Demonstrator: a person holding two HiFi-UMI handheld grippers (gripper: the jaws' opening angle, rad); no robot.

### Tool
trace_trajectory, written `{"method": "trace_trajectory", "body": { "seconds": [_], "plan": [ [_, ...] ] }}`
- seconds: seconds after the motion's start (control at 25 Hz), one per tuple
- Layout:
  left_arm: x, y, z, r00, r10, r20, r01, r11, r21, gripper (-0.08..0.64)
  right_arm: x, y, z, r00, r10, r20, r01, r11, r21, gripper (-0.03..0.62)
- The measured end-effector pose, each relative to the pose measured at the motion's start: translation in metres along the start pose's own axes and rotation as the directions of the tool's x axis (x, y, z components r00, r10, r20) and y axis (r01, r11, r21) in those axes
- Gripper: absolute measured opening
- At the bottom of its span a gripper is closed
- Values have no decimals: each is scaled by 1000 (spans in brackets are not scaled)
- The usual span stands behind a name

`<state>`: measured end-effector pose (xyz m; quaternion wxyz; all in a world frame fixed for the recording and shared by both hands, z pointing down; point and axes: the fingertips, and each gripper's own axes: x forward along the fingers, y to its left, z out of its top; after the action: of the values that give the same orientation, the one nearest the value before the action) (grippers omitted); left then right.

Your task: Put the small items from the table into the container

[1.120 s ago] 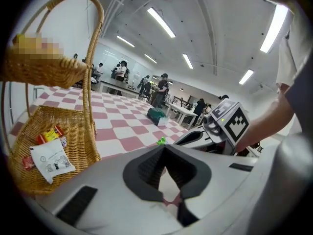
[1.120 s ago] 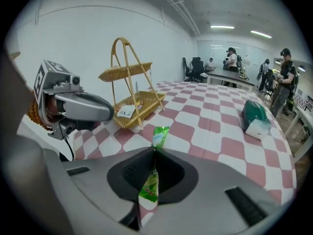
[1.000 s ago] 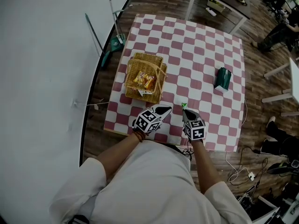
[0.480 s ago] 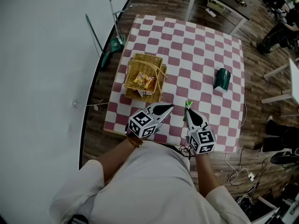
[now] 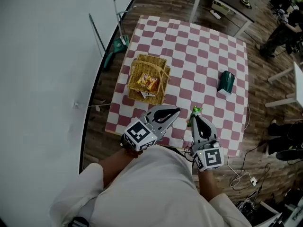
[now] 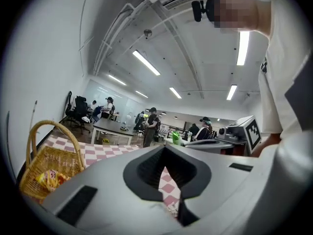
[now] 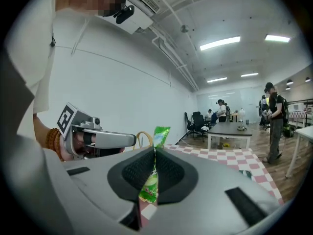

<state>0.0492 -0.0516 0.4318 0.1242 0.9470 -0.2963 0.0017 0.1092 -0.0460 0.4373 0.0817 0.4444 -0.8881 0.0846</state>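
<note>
Grippers hang side by side, a little apart, over the near edge of the checkered table [image 5: 189, 51], just in front of the person's chest. On the right gripper [image 5: 195, 113] the fingers are pinched on a small green packet [image 5: 196, 109]. The packet stands upright between the pads with its top poking past the tips, lifted clear of the cloth. On the left gripper [image 5: 175, 110] the fingers are pressed together with nothing between them, and it points toward 1 o'clock. Farther out, at about 11 o'clock from the left gripper, a wicker basket [image 5: 150, 58] stands on the cloth with a yellow snack bag [image 5: 147, 82] lying inside it. At about 1 o'clock from the right gripper, well apart from the basket, a dark green pouch [image 5: 226, 80] rests on the table. Beyond the far edge stands a desk [image 5: 222, 1].
</note>
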Motion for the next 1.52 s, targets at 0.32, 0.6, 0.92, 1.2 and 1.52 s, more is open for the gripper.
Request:
{"method": "trace_trajectory", "body": {
  "seconds": [0.32, 0.6, 0.92, 1.2, 1.52],
  "plan": [
    [-8, -10, 21, 999, 15, 36, -16, 999, 27, 8, -11, 6, 13, 999, -2, 39, 2, 1000, -7, 18],
    [-27, 0, 21, 996, 80, 29, -80, 997, 2, 9, 6, 25, 20, 997, 65, 42, -63, 997, -35, 18],
    [-67, 19, 19, 980, 199, 32, -198, 980, -22, 8, 36, 66, 23, 979, 201, 33, -199, 978, -62, 18],
    [-97, 30, 19, 961, 275, 44, -273, 961, -38, 8, 54, 96, 27, 961, 276, 28, -274, 959, -75, 17],
    [-97, 38, 19, 959, 279, 53, -279, 960, -24, 8, 64, 96, 29, 958, 286, 29, -284, 956, -74, 17]
  ]
}}
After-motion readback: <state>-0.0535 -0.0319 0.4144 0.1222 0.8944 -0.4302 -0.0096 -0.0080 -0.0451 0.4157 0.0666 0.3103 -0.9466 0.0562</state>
